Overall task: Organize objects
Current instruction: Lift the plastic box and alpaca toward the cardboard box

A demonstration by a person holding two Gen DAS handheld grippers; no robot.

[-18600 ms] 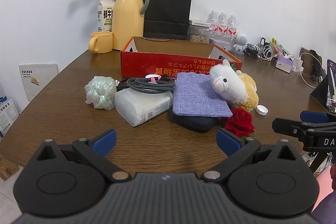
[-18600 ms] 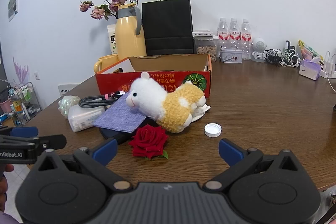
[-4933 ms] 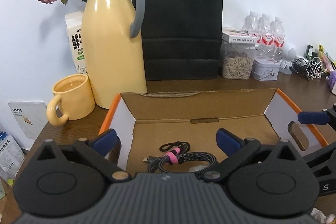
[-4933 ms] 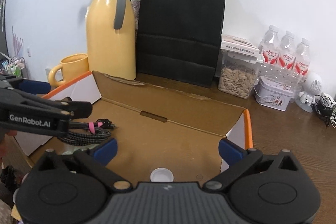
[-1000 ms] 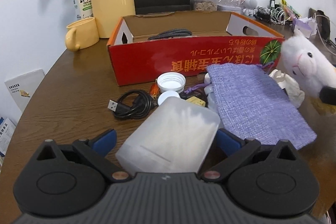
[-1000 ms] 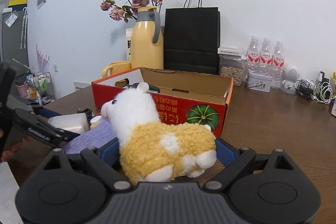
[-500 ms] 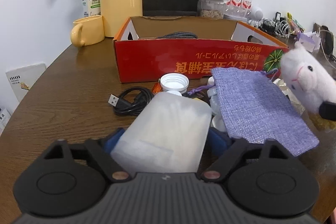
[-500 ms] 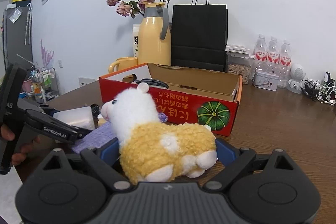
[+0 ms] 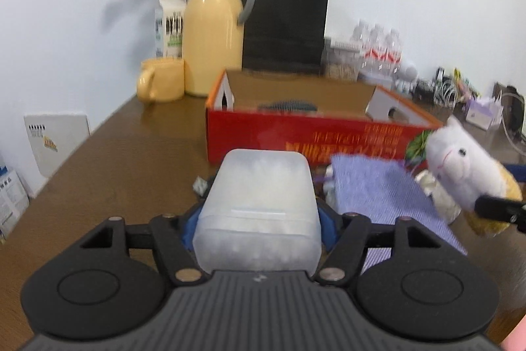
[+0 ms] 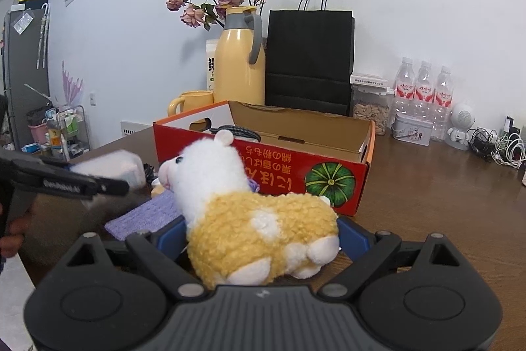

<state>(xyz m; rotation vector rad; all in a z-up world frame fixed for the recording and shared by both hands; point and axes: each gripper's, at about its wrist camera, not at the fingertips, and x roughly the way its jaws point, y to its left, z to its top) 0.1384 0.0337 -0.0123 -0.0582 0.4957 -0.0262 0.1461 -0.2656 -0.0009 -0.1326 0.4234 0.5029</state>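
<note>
Left gripper [image 9: 258,229] pinches a frosted plastic container [image 9: 258,213] across its width, blue pads pressed to both sides near the rear. Container raised off the wooden table [image 9: 115,173], long axis pointing ahead toward the red cardboard box [image 9: 296,137]. Left view blurred by motion.

Right gripper [image 10: 259,239] is clamped on the alpaca plush [image 10: 250,213], fingers sunk into the yellow fleece at the flanks; white head up and turned left. Whether the plush is fully clear of the table cannot be told.

Box stands open-topped beyond both loads, in front of the yellow thermos [image 10: 240,64] and black paper bag [image 10: 309,61]. A braided cable [image 9: 287,105] already lies inside toward the left end. Purple cloth pouch [image 9: 381,189] lies on the table in front of the box, between the two grippers.

Judged step: carry both items over the near wall and set them inside.

Notes for doing it well:
- The container's smooth walls and rearward grip invite nose-droop; best kept level and lifted clear of the box rim before travelling forward.
- It would sit best on bare floor to the right of the cable, not on top of it.
- Plush compresses, so the hold looks secure; its head or legs may snag the near wall. Lift high, lower at the right end.
- Grippers are near each other; staggering the entries avoids a clash.
</note>
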